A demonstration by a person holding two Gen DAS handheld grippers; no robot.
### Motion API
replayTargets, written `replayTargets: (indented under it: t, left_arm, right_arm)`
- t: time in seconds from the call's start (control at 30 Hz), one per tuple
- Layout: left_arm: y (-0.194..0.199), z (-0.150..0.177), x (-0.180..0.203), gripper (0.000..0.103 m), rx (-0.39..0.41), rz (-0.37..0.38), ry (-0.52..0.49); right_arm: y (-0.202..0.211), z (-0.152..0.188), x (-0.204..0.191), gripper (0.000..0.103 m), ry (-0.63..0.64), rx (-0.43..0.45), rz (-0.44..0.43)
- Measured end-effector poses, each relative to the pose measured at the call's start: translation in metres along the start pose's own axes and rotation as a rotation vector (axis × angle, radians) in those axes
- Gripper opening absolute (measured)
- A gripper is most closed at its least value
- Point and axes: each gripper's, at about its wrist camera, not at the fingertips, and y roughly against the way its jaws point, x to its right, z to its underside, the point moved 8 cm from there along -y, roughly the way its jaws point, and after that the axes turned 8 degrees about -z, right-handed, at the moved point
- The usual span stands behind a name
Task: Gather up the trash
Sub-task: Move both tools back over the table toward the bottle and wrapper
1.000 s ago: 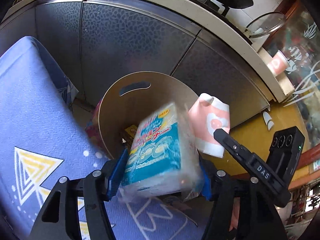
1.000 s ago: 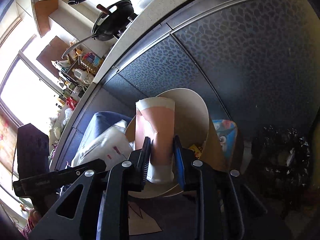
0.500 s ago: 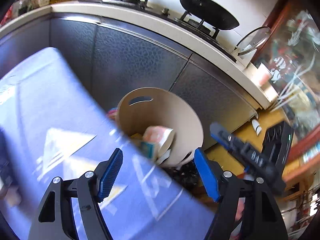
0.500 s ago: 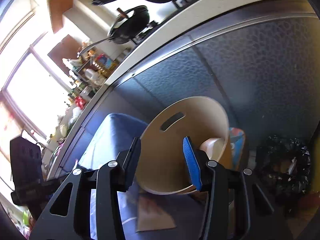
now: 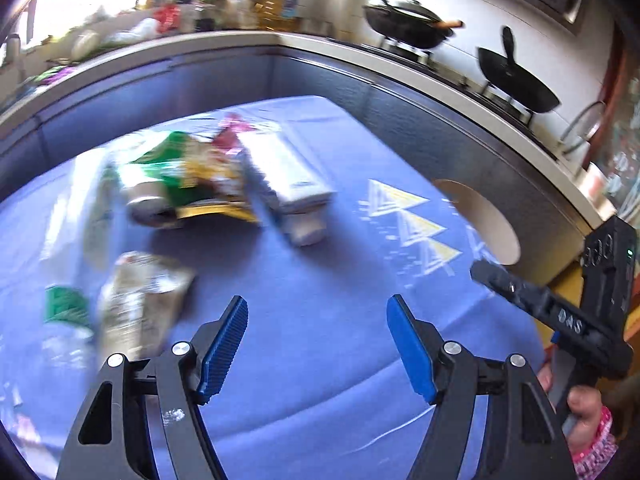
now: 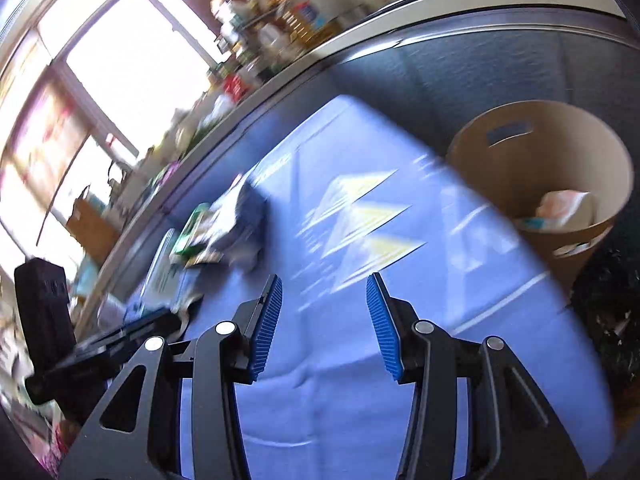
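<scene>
Blurred trash lies on the blue tablecloth: green and yellow snack bags, a white packet and a crumpled clear wrapper. My left gripper hangs open over bare cloth in front of them, nothing between its blue pads. My right gripper is open and empty too, above the cloth, with the same trash pile to its left. The round cardboard bin stands off the table's right end. It holds a pink-and-white cup and a light blue packet.
Dark cabinet fronts and a pale counter with two black woks curve round behind the table. A black bag lies on the floor beside the bin. The right gripper's body and a hand are at the left view's right edge.
The left gripper let go of the blue-and-white packet and the right one the pink cup; both now lie in the bin. Both grippers swung left from the bin to the table.
</scene>
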Motion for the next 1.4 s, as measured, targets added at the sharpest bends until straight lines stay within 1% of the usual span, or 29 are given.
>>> replayTargets:
  t: [0.03, 0.1, 0.2, 0.23, 0.3, 0.43, 0.6, 0.7, 0.77, 0.97, 1.1, 1.4]
  left_arm:
    - [0.006, 0.004, -0.013, 0.072, 0.011, -0.034, 0.012]
    - [0.017, 0.010, -0.037, 0.072, 0.028, -0.080, 0.045]
    - [0.028, 0.020, -0.069, 0.072, 0.049, -0.126, 0.088]
    - [0.032, 0.024, -0.079, 0.072, 0.057, -0.147, 0.100]
    - [0.038, 0.030, -0.093, 0.072, 0.066, -0.177, 0.117]
    - [0.050, 0.042, -0.113, 0.072, 0.088, -0.220, 0.131]
    - [0.062, 0.054, -0.129, 0.072, 0.101, -0.236, 0.142]
    - [0.066, 0.060, -0.137, 0.072, 0.105, -0.238, 0.148]
    - [0.068, 0.063, -0.138, 0.072, 0.101, -0.233, 0.156]
    - [0.075, 0.070, -0.138, 0.073, 0.104, -0.218, 0.170]
    - [0.081, 0.076, -0.139, 0.073, 0.113, -0.227, 0.169]
    - [0.082, 0.096, -0.162, 0.073, 0.076, -0.217, 0.233]
  right_arm:
    - [-0.008, 0.008, -0.014, 0.047, 0.021, -0.024, -0.004]
    - [-0.020, 0.023, -0.042, 0.055, 0.064, -0.063, -0.011]
    - [-0.031, 0.042, -0.080, 0.055, 0.127, -0.109, -0.024]
    - [-0.034, 0.047, -0.091, 0.060, 0.146, -0.116, -0.023]
    - [-0.036, 0.057, -0.110, 0.066, 0.179, -0.124, -0.021]
    - [-0.037, 0.072, -0.138, 0.066, 0.226, -0.138, -0.018]
    - [-0.034, 0.084, -0.148, 0.066, 0.226, -0.147, -0.010]
    - [-0.037, 0.088, -0.147, 0.066, 0.215, -0.170, -0.009]
    - [-0.037, 0.089, -0.143, 0.066, 0.207, -0.182, -0.008]
    - [-0.029, 0.086, -0.140, 0.066, 0.185, -0.175, -0.011]
    - [-0.029, 0.088, -0.141, 0.066, 0.183, -0.193, -0.019]
    - [-0.035, 0.090, -0.137, 0.066, 0.164, -0.223, -0.046]
